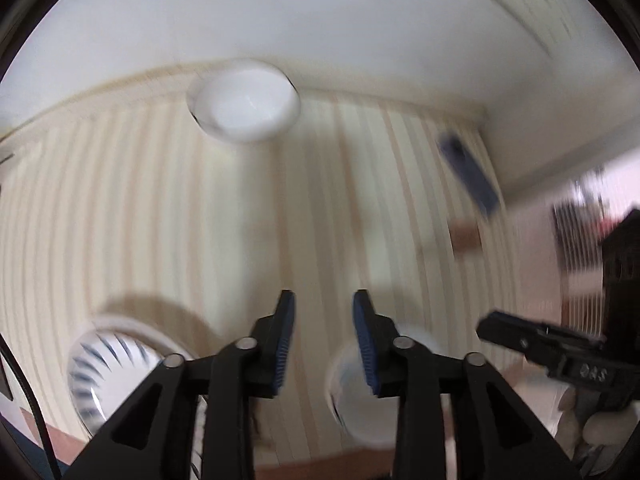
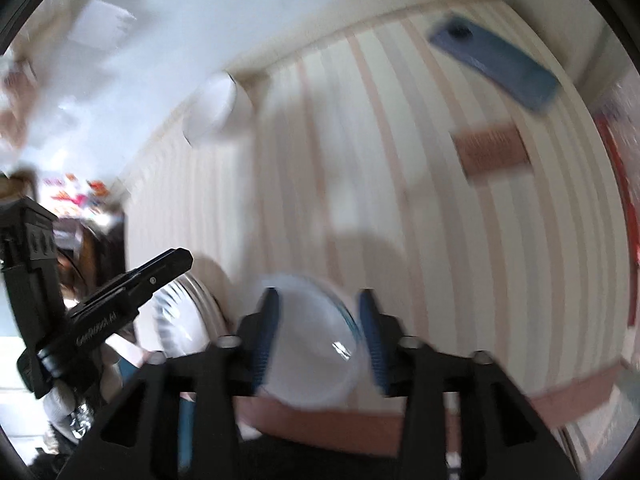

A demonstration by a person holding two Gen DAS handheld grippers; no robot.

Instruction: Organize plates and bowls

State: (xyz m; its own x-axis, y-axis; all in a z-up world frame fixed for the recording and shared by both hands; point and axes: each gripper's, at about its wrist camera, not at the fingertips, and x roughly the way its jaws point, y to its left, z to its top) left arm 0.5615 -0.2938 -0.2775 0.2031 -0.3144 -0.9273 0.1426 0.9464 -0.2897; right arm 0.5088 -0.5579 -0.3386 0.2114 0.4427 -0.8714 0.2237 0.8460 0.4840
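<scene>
Left tool (image 1: 323,340) spread (empty) above striped table (image 1: 200,208), right tool (image 2: 318,336) seemingly straddling white bowl (image 2: 312,352).

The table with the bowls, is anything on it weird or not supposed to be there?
Yes. A blue phone-like slab lies crooked near the table's far right corner, with a small brown block beside it. Neither is a dish. The white bowls, like the far one, sit upright. The pictures are blurry, but nothing looks spilled or broken.
</scene>
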